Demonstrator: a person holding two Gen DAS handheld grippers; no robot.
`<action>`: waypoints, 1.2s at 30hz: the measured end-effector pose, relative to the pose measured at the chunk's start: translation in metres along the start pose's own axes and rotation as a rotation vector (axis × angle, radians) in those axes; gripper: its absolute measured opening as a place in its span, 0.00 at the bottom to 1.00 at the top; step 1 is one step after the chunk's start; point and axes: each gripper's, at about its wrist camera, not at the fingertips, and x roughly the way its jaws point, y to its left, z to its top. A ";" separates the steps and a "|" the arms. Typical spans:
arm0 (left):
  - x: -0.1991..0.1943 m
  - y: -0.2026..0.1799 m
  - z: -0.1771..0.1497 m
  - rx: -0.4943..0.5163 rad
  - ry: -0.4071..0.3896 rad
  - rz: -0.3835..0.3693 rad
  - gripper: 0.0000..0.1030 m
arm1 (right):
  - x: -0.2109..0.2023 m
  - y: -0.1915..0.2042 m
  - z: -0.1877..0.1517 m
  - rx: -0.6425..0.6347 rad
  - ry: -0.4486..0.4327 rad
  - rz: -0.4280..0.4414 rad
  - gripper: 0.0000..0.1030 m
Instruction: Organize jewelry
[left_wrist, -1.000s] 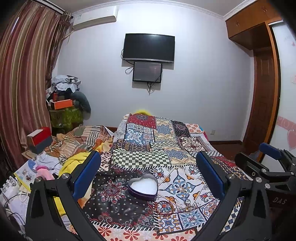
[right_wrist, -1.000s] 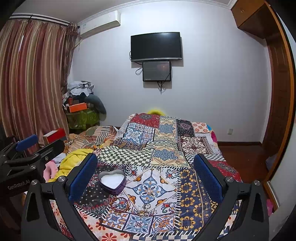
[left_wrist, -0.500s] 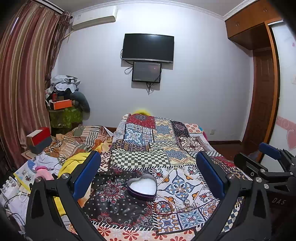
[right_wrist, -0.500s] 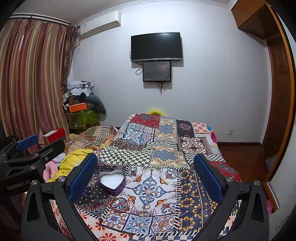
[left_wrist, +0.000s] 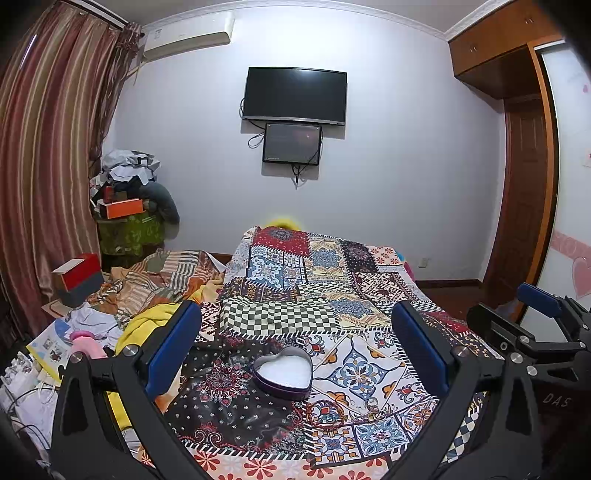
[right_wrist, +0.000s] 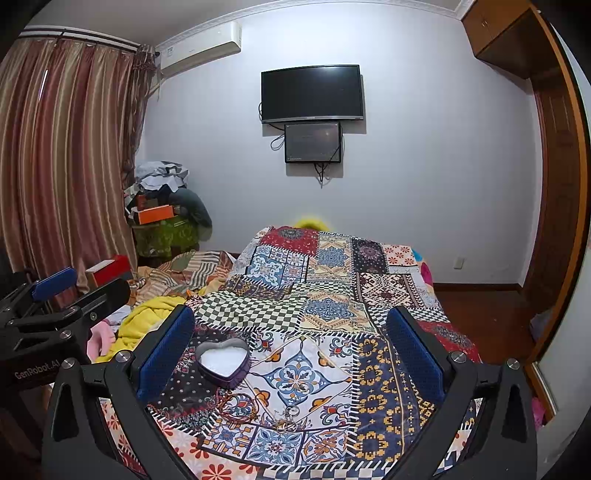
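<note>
Patchwork bedspread covers a bed in a white-walled bedroom, with a dark television mounted on the far wall, a smaller screen just beneath it, and striped curtains on the left. A heart-shaped tin, lidless and white inside, sits on the spread near the bed's near end. Just in front of it, toward the camera, lies the jewelry: a reddish beaded loop and some small metal pieces (too small and tangled to sort out further), touching the cloth and apart from the tin.

Left tongs hover above the spread, their blue-padded jaws spread wide with nothing between them; the tin shows in the gap. Right tongs are likewise splayed wide and empty, with the tin lying close to their left finger in that view. Each pair of tongs shows at the edge of the other's view, side by side and apart.

Crumpled yellow fabric and striped bedding are heaped to the left of the bed, beside a red box.
</note>
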 end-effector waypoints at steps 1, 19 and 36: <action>0.000 0.000 0.000 0.000 0.000 0.000 1.00 | 0.000 0.000 0.000 0.000 0.000 0.000 1.00; 0.015 -0.006 -0.004 0.002 0.034 0.004 1.00 | 0.011 -0.011 -0.007 0.004 0.047 -0.027 1.00; 0.105 -0.006 -0.062 0.080 0.332 0.040 1.00 | 0.075 -0.061 -0.075 -0.016 0.382 -0.113 1.00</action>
